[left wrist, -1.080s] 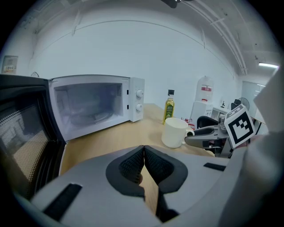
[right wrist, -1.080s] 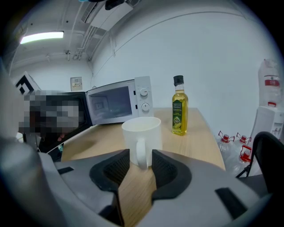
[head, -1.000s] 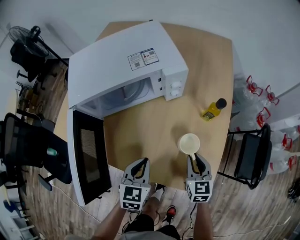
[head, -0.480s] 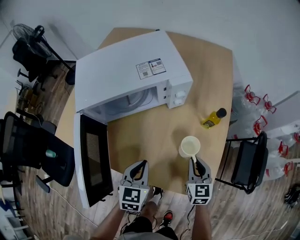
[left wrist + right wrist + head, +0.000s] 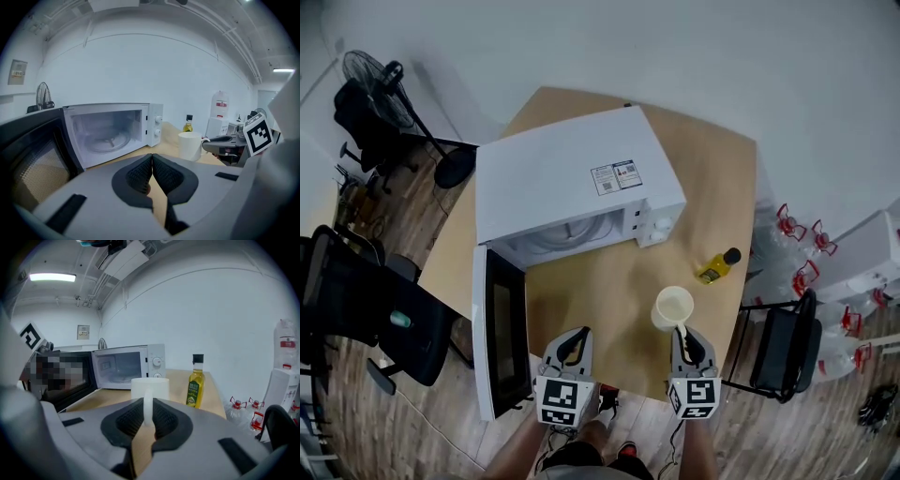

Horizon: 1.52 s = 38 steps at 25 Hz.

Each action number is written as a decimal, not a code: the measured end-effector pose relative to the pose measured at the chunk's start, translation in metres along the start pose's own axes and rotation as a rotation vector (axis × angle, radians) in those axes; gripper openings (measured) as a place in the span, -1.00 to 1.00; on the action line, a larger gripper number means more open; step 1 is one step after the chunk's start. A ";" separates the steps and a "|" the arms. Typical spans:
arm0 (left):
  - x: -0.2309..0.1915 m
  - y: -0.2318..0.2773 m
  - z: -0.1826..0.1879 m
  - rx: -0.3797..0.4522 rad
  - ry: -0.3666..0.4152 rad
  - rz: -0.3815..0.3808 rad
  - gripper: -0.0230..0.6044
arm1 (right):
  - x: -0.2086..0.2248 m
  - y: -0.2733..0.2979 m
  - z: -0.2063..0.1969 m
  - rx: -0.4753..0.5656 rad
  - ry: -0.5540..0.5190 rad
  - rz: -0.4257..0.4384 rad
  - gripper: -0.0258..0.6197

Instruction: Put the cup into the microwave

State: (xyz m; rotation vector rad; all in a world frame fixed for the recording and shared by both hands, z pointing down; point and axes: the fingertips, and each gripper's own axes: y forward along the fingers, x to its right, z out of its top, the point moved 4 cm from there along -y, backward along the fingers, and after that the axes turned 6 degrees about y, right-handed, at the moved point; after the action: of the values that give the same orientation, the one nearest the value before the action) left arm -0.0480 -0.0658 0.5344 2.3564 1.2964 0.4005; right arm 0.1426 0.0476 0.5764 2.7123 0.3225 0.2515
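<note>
Too small to read: sticker (image 5: 615, 176) atop microwave (image 5: 553, 187), oil bottle (image 5: 715, 269) label. Cropped at 9 o'clock: office chair (image 5: 342, 300). Cropped at 6 o'clock: forearms (image 5: 517, 450). Mostly buried between right gripper (image 5: 683, 334) pads: cup (image 5: 673, 307) handle.

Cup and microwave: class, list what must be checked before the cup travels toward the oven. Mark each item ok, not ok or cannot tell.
1. Grip: the right gripper has just been closing its jaws, which now press on the handle of the cup: ok.
2. Access: the microwave has its door swung wide open: ok.
3. Space: the cavity shows only its turntable: ok.
4. Other hand: the left gripper is shut, empty and off the cup's route: ok.
5. Obstacle: the bottle stands apart, right of the cup: ok.
6. The cup is free of liquid: cannot tell.
</note>
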 end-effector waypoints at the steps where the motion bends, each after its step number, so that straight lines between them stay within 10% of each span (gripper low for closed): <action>1: -0.003 -0.003 0.004 0.007 -0.002 0.004 -0.85 | -0.004 -0.002 0.006 0.006 -0.007 0.005 -0.77; 38: -0.072 -0.090 0.098 0.222 -0.014 0.252 -0.85 | -0.101 -0.006 0.156 0.270 -0.133 0.245 -0.77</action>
State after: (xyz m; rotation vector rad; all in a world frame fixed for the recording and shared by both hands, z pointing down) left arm -0.1086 -0.1058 0.4019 2.7165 1.0882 0.3279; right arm 0.0793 -0.0292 0.4198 3.0181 -0.0186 0.0987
